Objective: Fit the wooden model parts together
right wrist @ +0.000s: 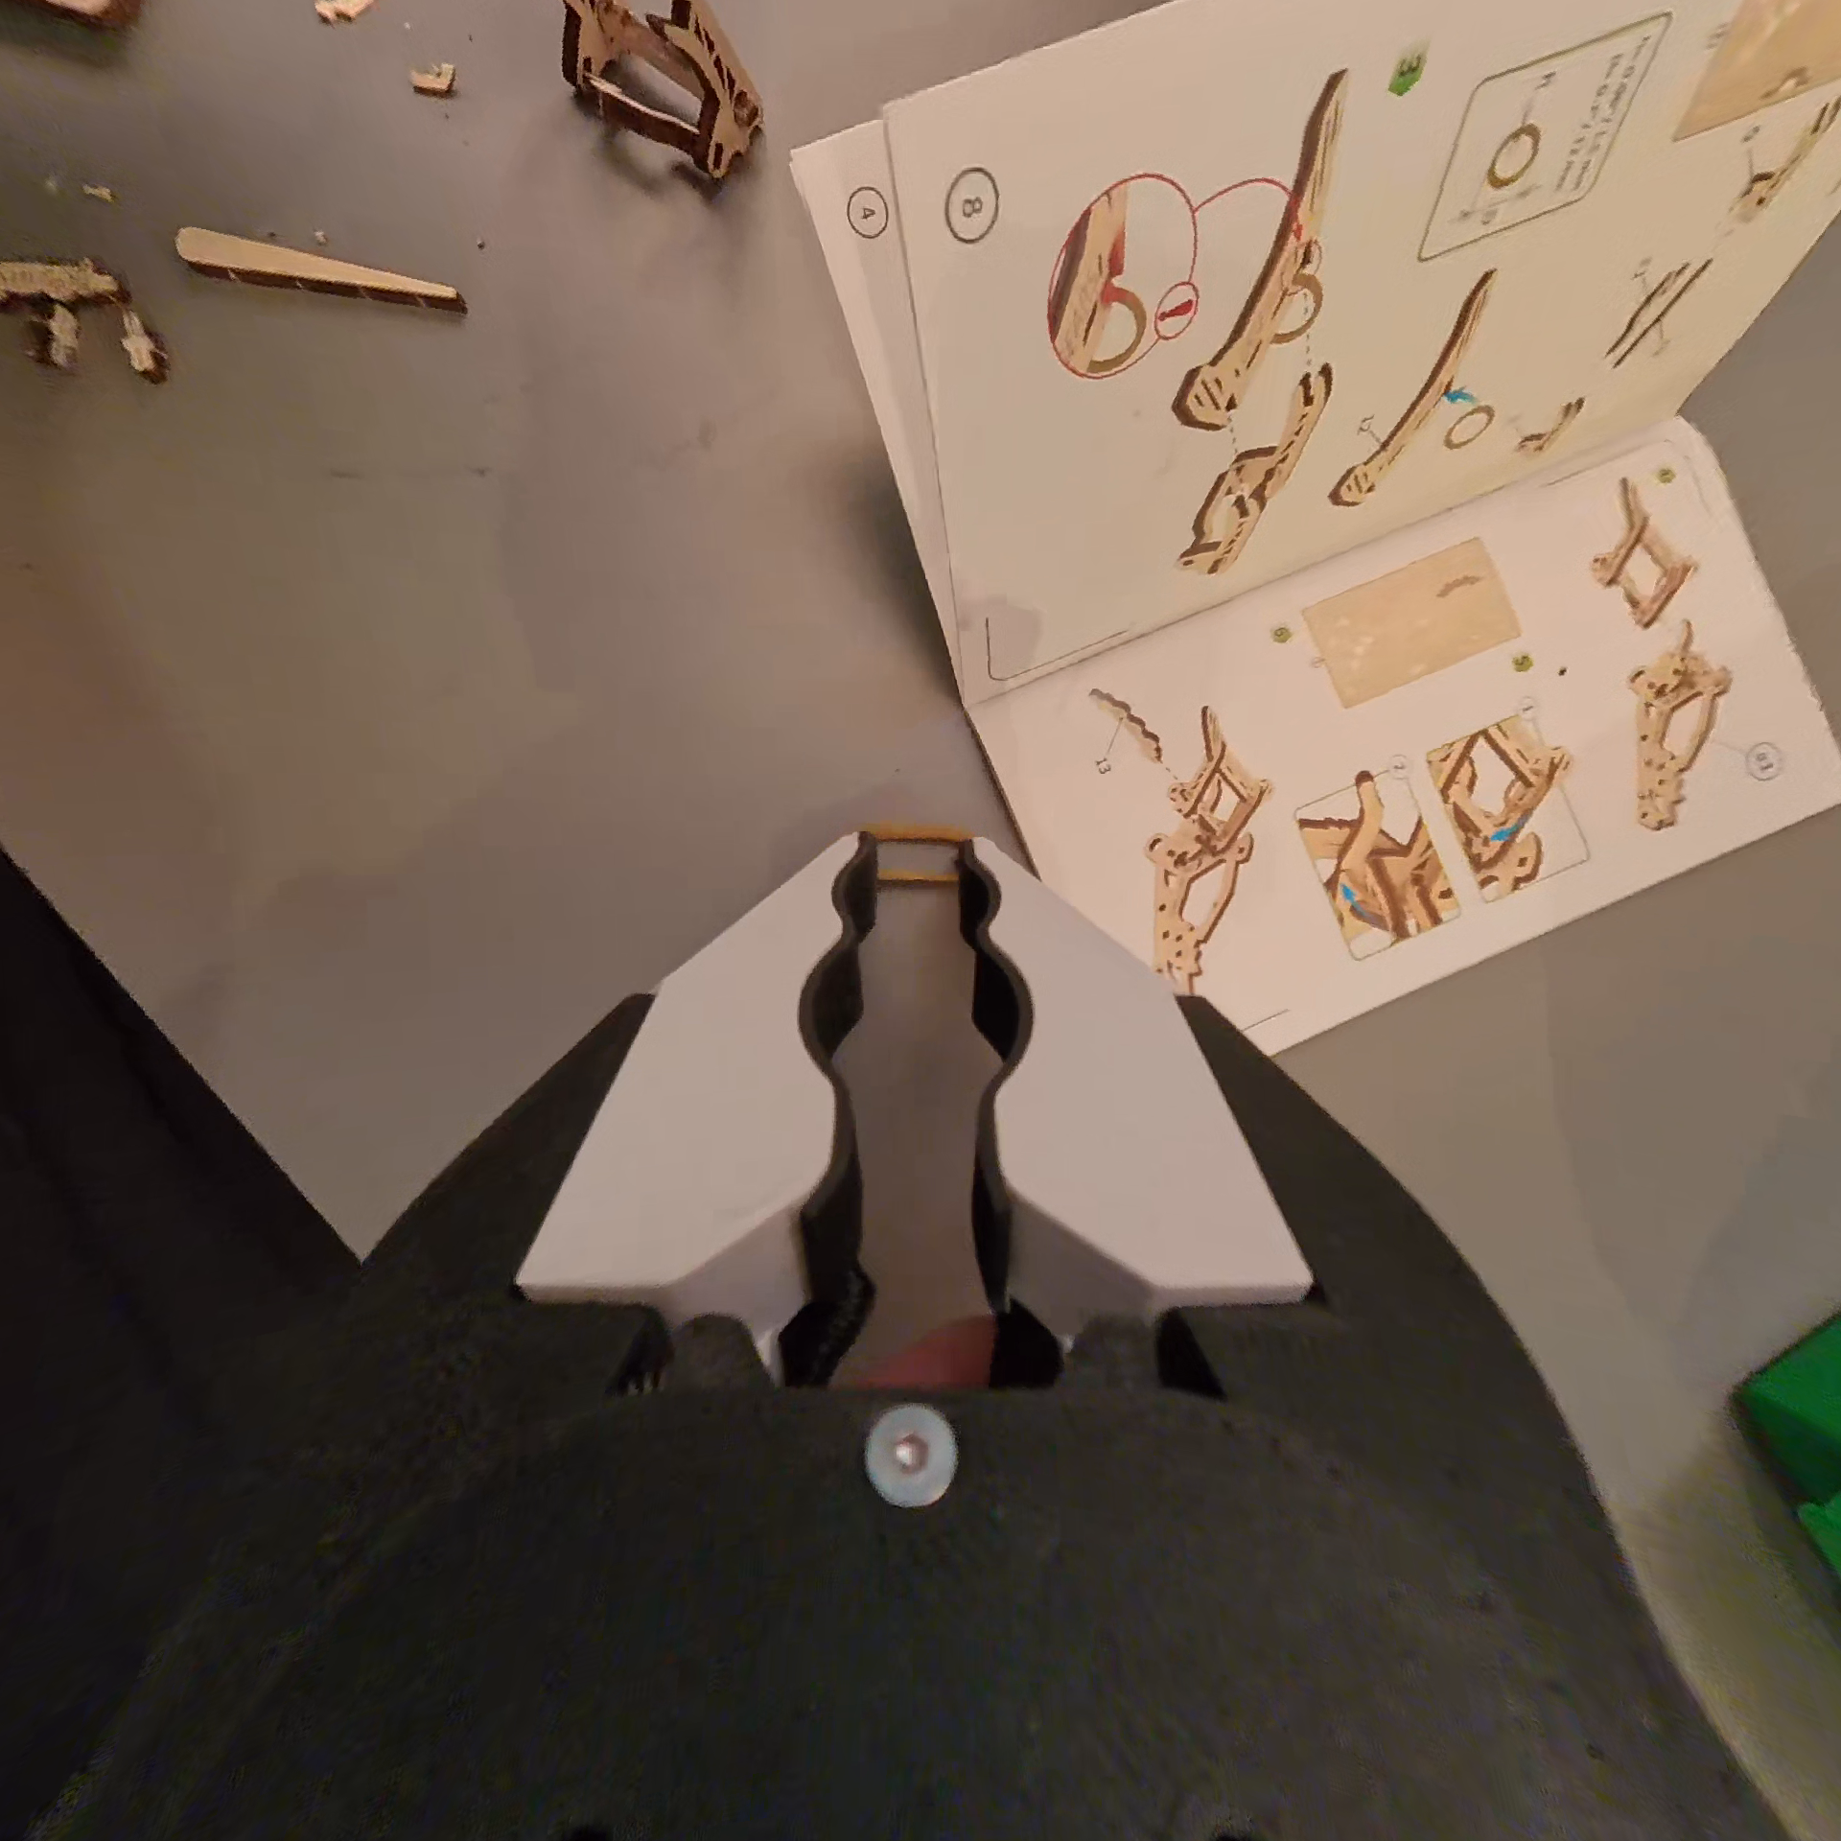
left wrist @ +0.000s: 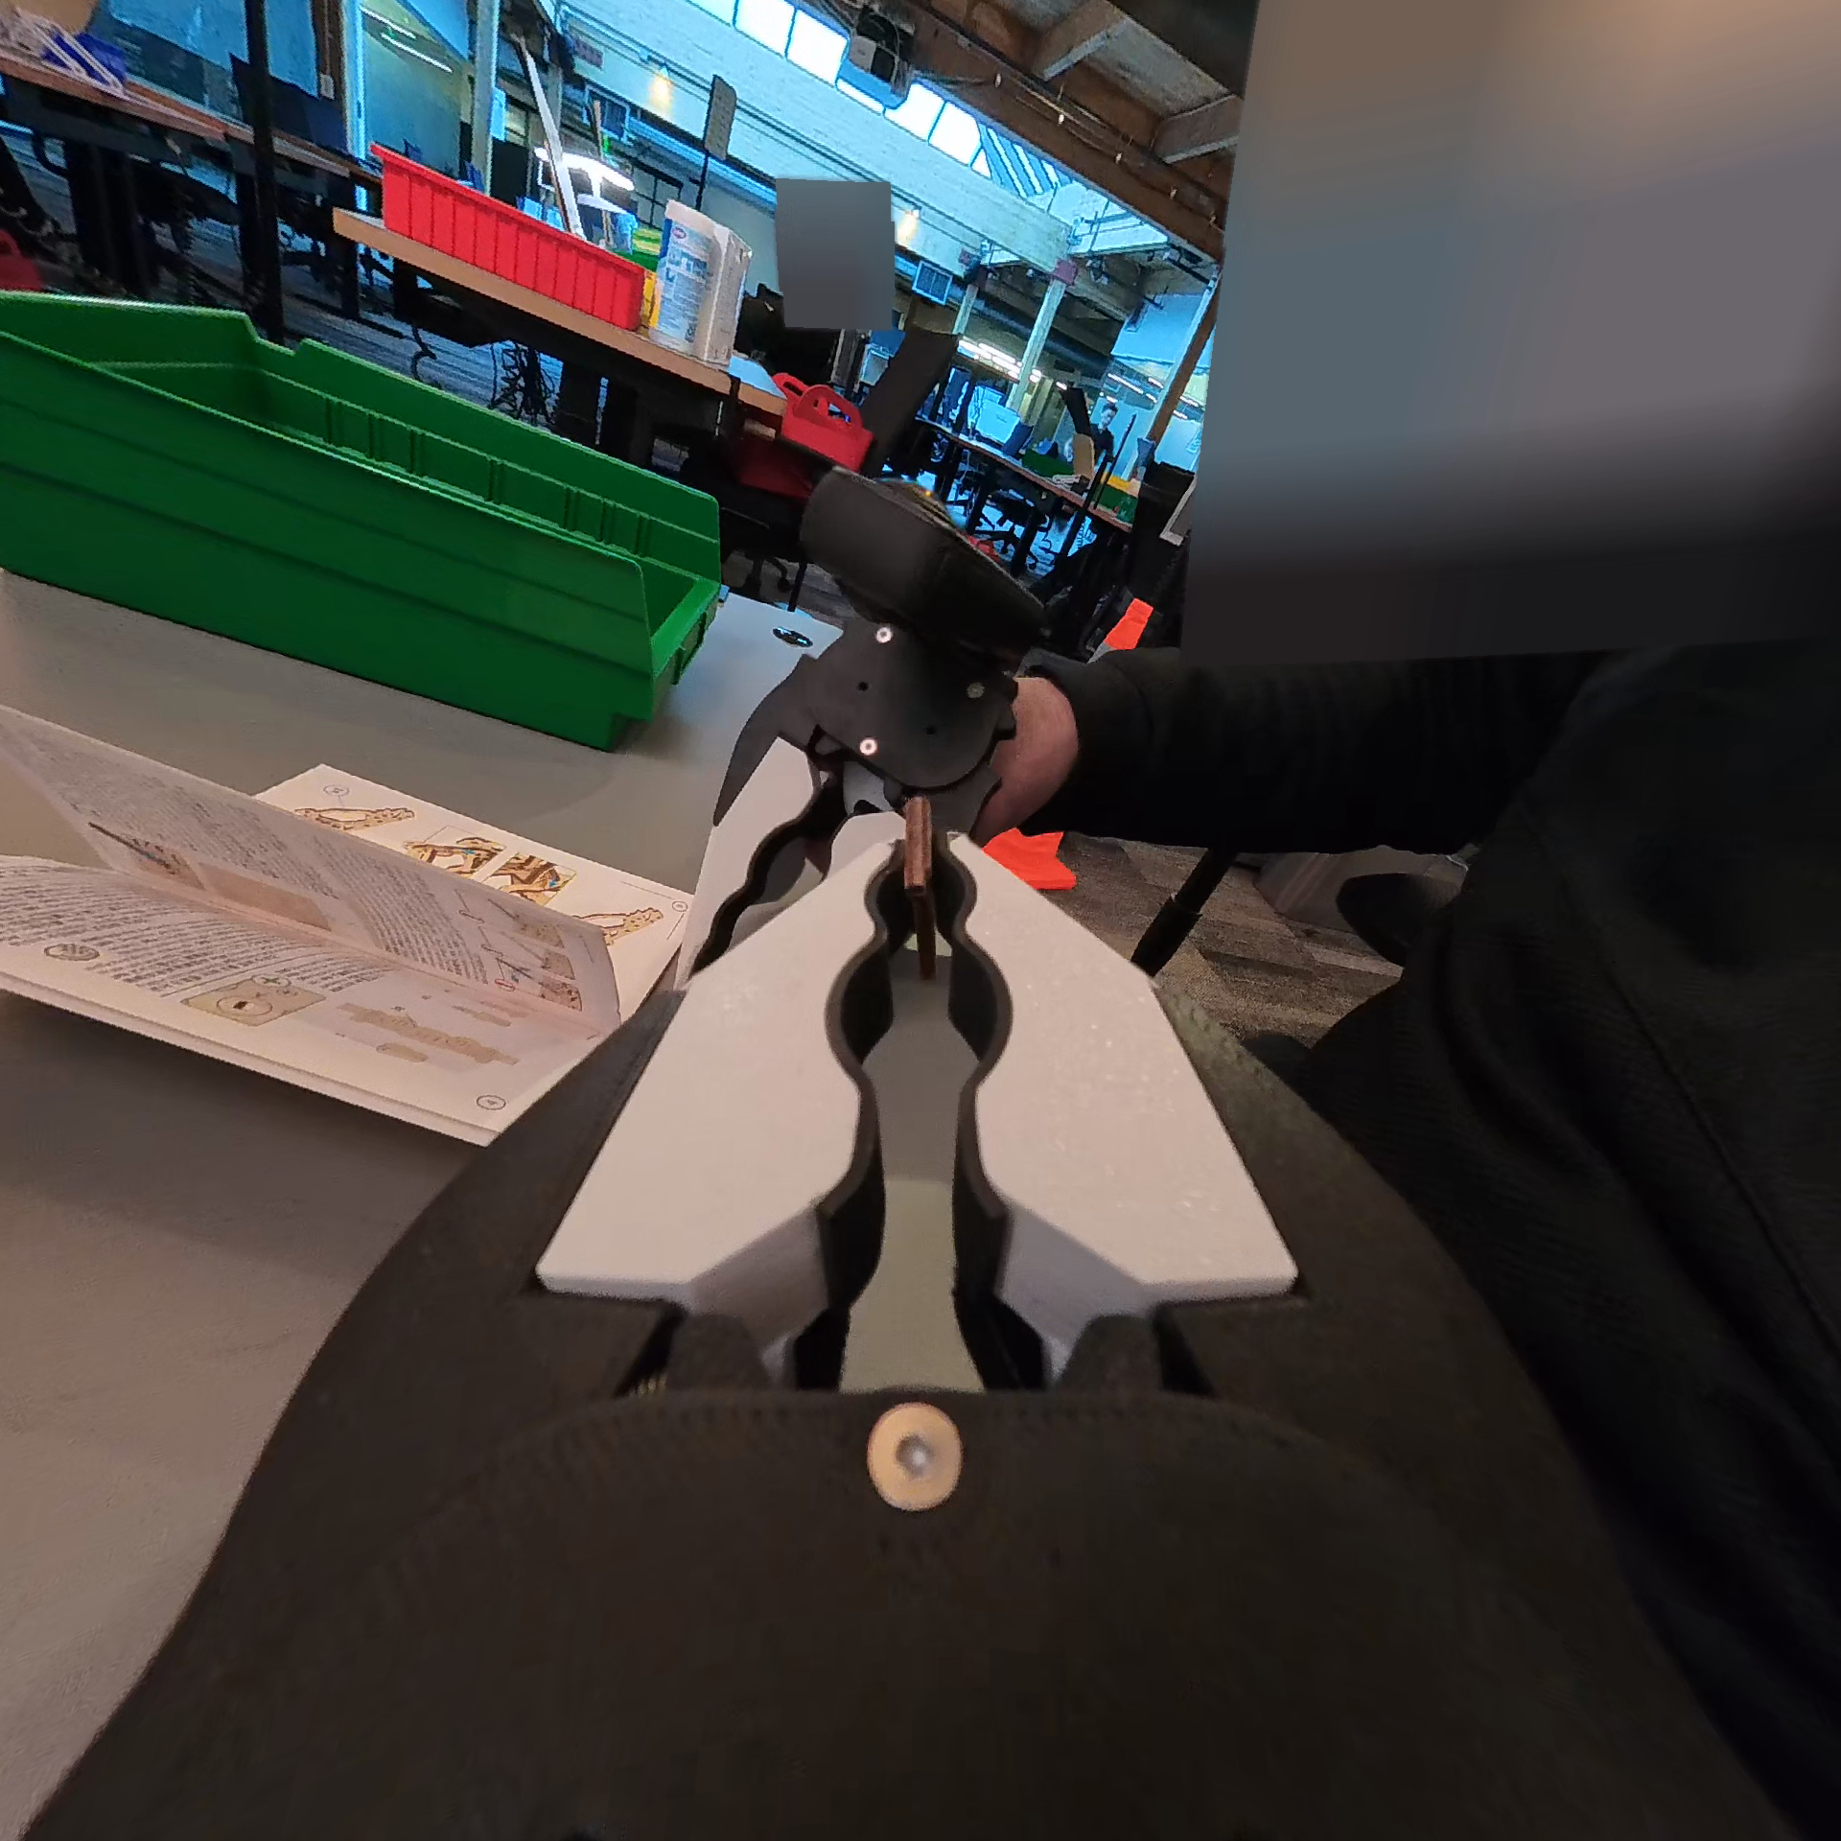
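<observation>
Bright, cool daylight pours from the skylights (left wrist: pixel 936 120) at the top of the left wrist view, leaving the hall behind bluish and soft. Straight lines bow toward the edges, a clear wide-angle bend. The booklet (left wrist: pixel 299 946) at left is smeared by motion blur. The right wrist view is warmer and dimmer: the grey tabletop (right wrist: pixel 498 598) shows soft glare, a faint shadow beside the booklet, and blurred lower corners.
</observation>
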Demonstrator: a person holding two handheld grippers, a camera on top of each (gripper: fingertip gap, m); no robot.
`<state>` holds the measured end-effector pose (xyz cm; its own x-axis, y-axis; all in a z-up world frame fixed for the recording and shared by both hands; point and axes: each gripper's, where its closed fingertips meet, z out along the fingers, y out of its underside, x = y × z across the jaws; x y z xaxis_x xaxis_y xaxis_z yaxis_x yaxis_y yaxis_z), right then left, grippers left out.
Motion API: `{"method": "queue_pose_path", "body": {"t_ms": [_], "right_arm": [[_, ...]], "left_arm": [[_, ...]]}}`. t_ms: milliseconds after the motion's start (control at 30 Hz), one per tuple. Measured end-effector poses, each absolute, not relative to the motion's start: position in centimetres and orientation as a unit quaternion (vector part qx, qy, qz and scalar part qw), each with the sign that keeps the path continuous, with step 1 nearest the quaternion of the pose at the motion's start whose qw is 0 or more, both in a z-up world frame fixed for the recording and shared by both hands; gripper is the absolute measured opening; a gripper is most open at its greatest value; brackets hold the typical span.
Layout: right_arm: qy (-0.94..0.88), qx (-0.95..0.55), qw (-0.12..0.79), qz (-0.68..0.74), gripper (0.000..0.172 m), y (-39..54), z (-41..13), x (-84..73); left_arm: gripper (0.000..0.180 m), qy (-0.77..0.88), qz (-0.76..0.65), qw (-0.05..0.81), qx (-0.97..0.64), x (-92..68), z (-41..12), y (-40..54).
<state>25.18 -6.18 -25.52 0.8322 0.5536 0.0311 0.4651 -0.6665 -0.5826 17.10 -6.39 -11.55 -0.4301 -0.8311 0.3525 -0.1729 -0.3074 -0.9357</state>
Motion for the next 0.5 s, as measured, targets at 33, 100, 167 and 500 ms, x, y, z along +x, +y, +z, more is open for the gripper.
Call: {"method": "queue_pose_path", "body": {"t_ms": [33,100,167,500], "right_arm": [[-0.274,-0.911,0.298,0.081,0.016,-6.2,-25.5,25.2],[-0.266,-0.911,0.301,0.089,0.016,-6.2,-25.5,25.2],[-0.259,-0.911,0.308,0.092,0.016,-6.2,-25.5,25.2],[-0.247,-0.897,0.349,0.113,0.056,-6.7,-25.3,24.1]], "left_arm": [[0.001,0.533,-0.656,0.251,-0.472,17.1,-11.5,-6.4],[0.001,0.533,-0.656,0.250,-0.472,17.2,-11.5,-6.4],[0.001,0.534,-0.656,0.249,-0.472,17.2,-11.6,-6.5],[0.001,0.534,-0.652,0.246,-0.478,17.4,-12.1,-6.4]]}}
